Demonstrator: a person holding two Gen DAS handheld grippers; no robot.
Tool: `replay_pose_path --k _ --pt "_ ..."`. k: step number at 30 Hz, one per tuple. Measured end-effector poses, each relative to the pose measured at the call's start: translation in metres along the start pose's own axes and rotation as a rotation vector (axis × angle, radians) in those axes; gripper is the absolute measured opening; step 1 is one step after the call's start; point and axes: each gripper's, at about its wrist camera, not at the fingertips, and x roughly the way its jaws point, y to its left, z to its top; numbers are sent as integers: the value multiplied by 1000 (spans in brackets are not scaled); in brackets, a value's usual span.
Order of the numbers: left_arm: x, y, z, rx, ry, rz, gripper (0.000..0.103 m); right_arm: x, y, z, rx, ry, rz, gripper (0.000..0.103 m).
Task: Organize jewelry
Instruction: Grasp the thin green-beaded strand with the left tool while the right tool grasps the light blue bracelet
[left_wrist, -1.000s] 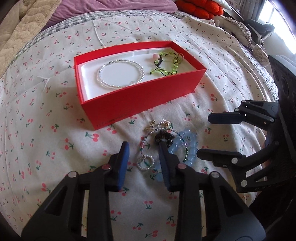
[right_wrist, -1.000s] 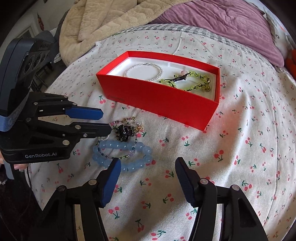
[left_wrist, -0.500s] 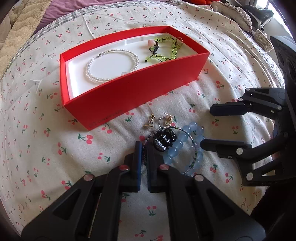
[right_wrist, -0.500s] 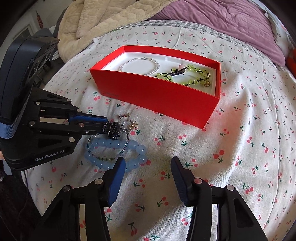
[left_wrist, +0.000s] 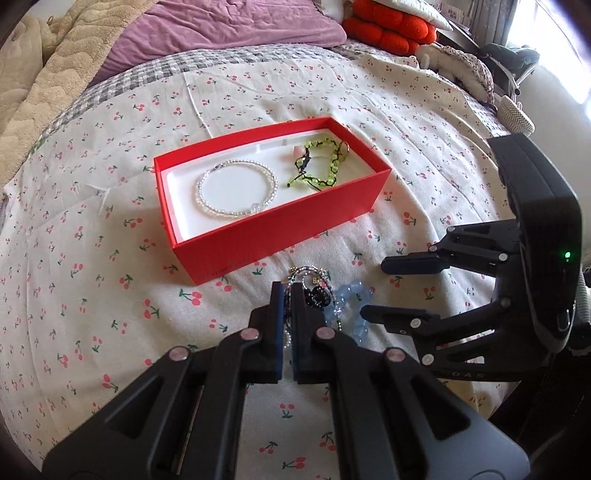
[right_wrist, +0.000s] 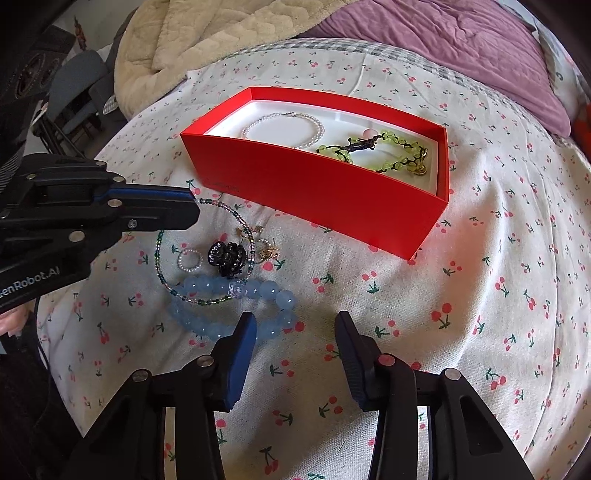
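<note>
The left claw (right_wrist: 192, 206) is pinched closed on the thin seed-bead necklace (right_wrist: 242, 221), whose strand rises from the bedspread (right_wrist: 480, 277) to the closed tips while most of its loop lies draped across the pile just in front of the red box (right_wrist: 314, 192). That pile holds a pale blue chunky bead bracelet (right_wrist: 221, 291), a black hair claw clip (right_wrist: 226, 256), a small pearl ring (right_wrist: 189, 259) and some gold earrings (right_wrist: 267, 253), all touching or overlapping. Inside the box a pearl bracelet (left_wrist: 236, 192) and a green bead bracelet (left_wrist: 321, 166) already lie on the white liner. The right claw (right_wrist: 295, 343) hovers just beside the blue bracelet with its jaws closing and nothing between them. The main risk, as I judge it, is tangling: the thin strand runs over the blue beads and around the clip, so lifting it further could drag the clip or the ring along, or fling the earrings across the soft bed, where they would be hard to pick out against the cherry print. The grip is only on a slim strand at the very tips, so it could slip free partway to the box. A long loop could also catch on the near wall of the box and tip or shove it. If the right claw comes down to pin the blue bracelet, it may trap the strand as well.
</note>
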Motion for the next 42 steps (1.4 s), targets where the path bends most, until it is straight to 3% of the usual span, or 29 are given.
replay_pose_path --k 9,12,19,22,29,42 --pt "-15 7 -7 -35 -22 10 4 12 3 9 23 33 10 42" --pt "-19 9 -8 -45 -30 21 4 19 17 8 -35 40 -55 40" --pt "-22 19 -10 -89 -28 34 4 20 31 10 -92 48 -67 16" --pt "-23 22 -11 -100 -27 47 4 18 36 10 -107 48 -74 12" --pt "-31 27 -11 -129 -47 54 4 8 38 5 -104 25 -74 11" --pt "-49 31 -1 -158 -99 69 4 -47 49 15 -90 -74 -65 11"
